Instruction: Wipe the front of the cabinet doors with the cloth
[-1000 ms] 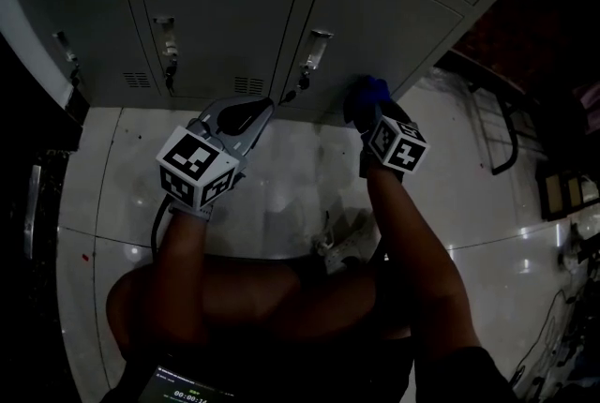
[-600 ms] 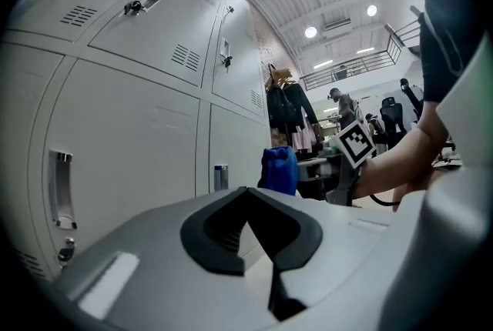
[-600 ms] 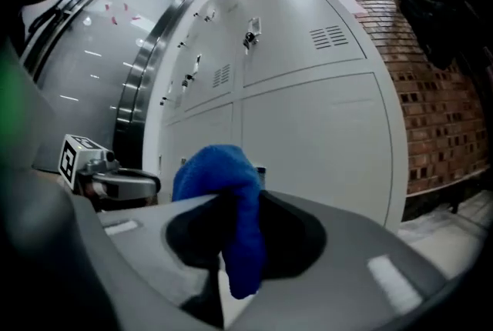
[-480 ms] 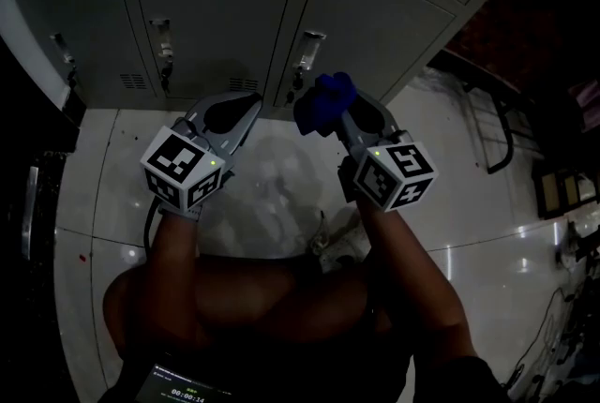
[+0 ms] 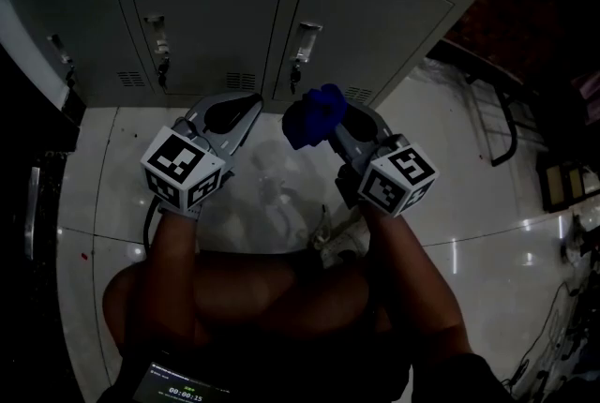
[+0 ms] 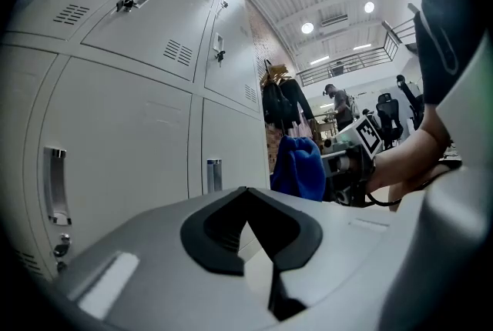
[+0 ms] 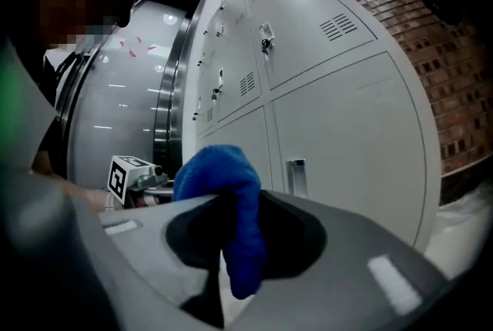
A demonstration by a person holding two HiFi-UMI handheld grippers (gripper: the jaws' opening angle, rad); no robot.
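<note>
Right tool pinches the bunched blue fabric cloth, off the grey metal cabinet doors; its loose wad could snag a door latch. Left tool is pressed together, empty.

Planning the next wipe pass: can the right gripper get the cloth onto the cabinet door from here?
Probably yes. The right gripper holds the cloth just off the door, and nothing visible sits between them.
</note>
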